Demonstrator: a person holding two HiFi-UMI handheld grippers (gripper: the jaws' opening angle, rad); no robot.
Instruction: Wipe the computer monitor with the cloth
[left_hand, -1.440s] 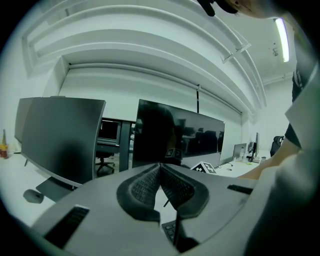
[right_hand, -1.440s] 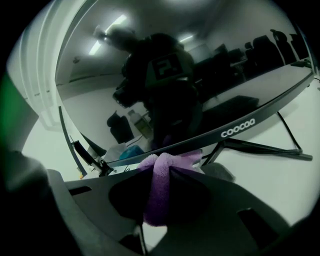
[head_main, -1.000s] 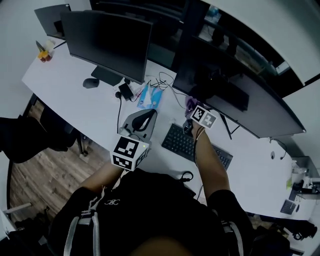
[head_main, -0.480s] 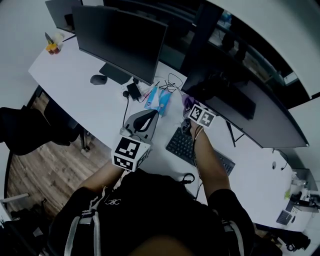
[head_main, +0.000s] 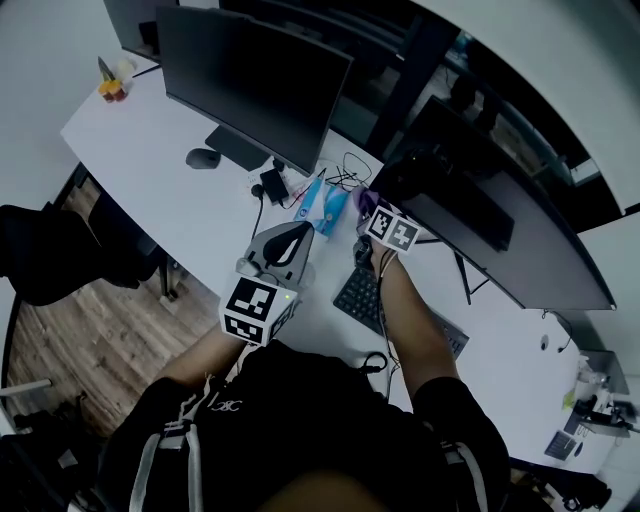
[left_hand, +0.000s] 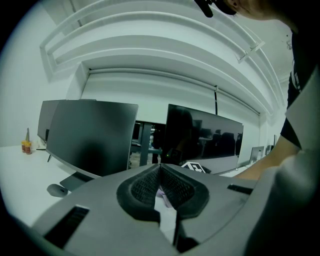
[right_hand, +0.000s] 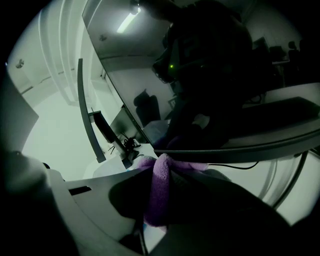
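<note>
a: item one, cloth?
b: purple, soft pile, likely light and limp. clamped as a bunched fold in the right gripper jaws, just beside the wide monitor lower edge (contact uncertain).
a: handling note?
b: won't slip. hold the fold, leaving the tuft free for the screen.
a: item two, left gripper?
b: jaws pressed together, nothing between, above the desk.

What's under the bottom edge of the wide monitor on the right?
Just below the monitor's edge is the purple cloth, clamped in the right gripper. Lower down lie the keyboard and white desk. The person's forearm covers part of the keyboard.
</note>
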